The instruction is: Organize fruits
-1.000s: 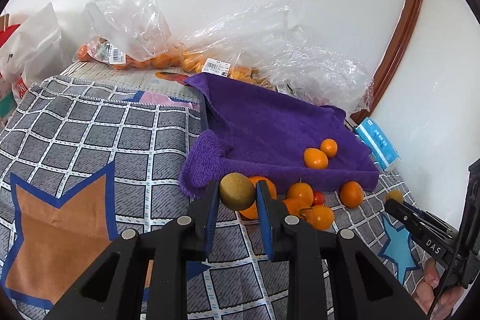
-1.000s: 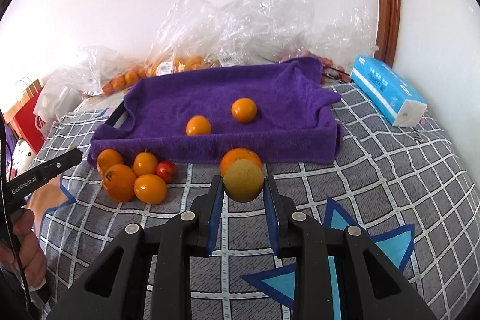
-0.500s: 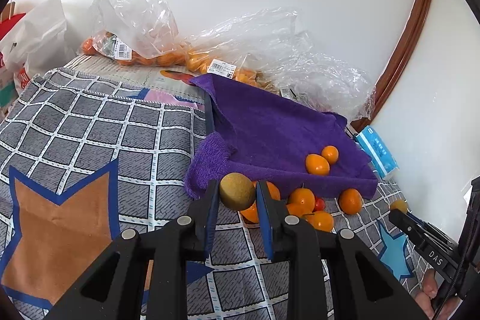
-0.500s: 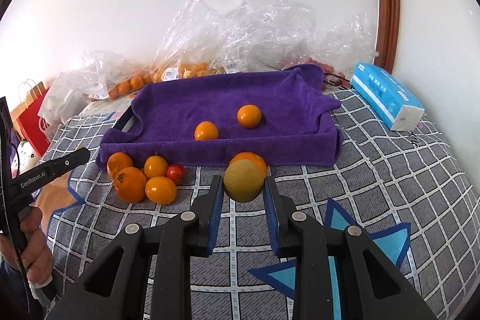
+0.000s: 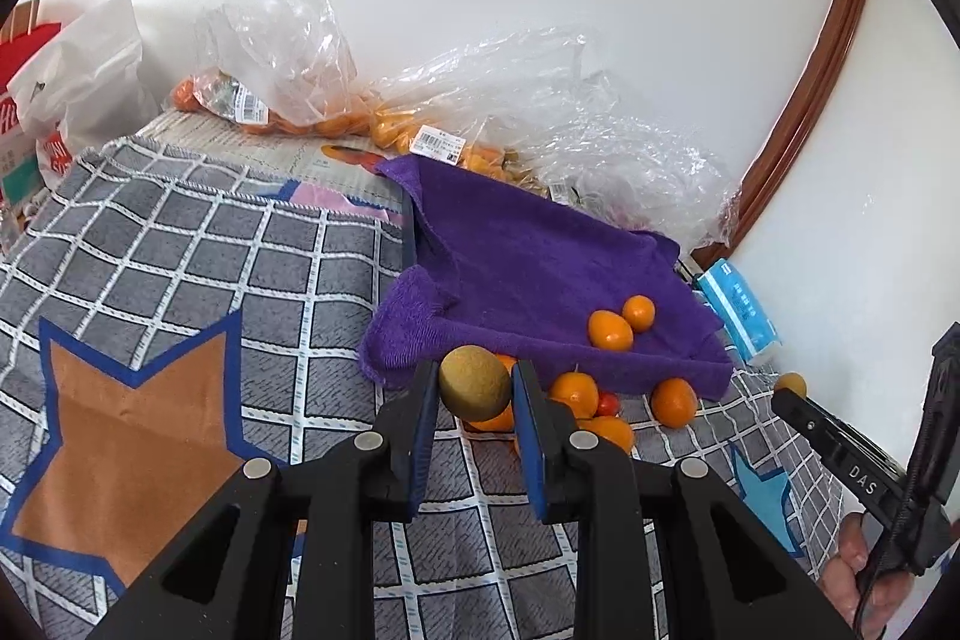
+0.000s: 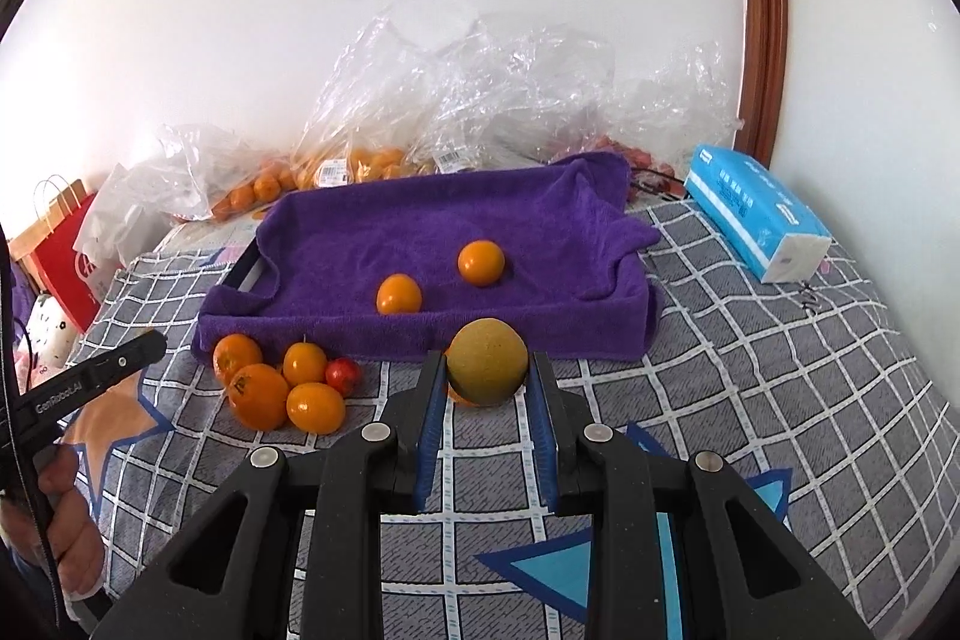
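My left gripper (image 5: 474,382) is shut on a brownish-green round fruit (image 5: 474,381) and holds it above the checked cloth, just short of the near corner of the purple towel-lined tray (image 5: 516,244). My right gripper (image 6: 487,364) is shut on a yellow-green round fruit (image 6: 487,361) in front of the tray (image 6: 420,226). Two oranges (image 6: 480,262) lie in the tray. Several oranges (image 6: 258,394) and a small red fruit (image 6: 343,375) lie on the cloth at the tray's front. One more orange is mostly hidden behind the right gripper's fruit.
Clear plastic bags of oranges (image 6: 360,160) are heaped along the wall behind the tray. A blue tissue pack (image 6: 756,214) lies right of the tray. A red paper bag (image 6: 66,256) and a white bag (image 5: 90,82) stand at the far left.
Both grippers have risen and drawn back a little from the tray, each still holding its fruit. The fruit on the cloth and in the tray has not moved.
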`<state>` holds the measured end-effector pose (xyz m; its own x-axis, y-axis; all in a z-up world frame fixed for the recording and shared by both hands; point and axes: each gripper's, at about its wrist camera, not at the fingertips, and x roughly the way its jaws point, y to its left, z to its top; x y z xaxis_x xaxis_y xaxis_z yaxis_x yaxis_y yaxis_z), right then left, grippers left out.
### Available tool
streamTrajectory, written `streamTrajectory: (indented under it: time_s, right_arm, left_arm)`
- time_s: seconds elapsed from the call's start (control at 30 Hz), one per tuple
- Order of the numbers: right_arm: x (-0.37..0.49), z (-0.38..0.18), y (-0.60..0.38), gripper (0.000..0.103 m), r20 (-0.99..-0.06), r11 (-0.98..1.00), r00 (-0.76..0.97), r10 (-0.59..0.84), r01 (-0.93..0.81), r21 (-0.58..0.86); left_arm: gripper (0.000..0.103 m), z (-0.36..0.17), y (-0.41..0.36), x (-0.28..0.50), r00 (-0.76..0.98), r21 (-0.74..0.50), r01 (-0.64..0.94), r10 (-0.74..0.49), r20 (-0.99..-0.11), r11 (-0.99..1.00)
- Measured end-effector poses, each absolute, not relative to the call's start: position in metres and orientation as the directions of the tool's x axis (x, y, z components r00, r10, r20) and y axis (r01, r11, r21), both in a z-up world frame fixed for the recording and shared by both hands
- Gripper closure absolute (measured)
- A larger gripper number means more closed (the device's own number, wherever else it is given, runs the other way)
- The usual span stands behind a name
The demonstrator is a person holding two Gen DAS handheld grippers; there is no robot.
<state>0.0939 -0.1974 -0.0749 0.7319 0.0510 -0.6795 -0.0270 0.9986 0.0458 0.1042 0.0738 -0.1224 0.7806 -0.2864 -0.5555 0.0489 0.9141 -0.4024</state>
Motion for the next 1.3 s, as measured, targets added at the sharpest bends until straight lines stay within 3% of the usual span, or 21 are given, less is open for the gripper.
streamTrajectory:
  time_s: [0.43,1.3]
  right_arm:
    - [0.093,-0.062,-0.197,0.076,-0.648,0.998,0.759,0.067,-0.037,0.060]
    - [0.117,-0.045,-0.191,0.076,-0.616,0.997,0.784,0.071,-0.045,0.057]
  left_arm:
    - [0.080,-0.090,0.074,0.098,0.791,-0.351,-0.002,-0.213,-0.574,0.936]
    - [0.080,-0.071,0.077,0.116,0.787,-0.358,-0.008,-0.215,-0.579,0.934]
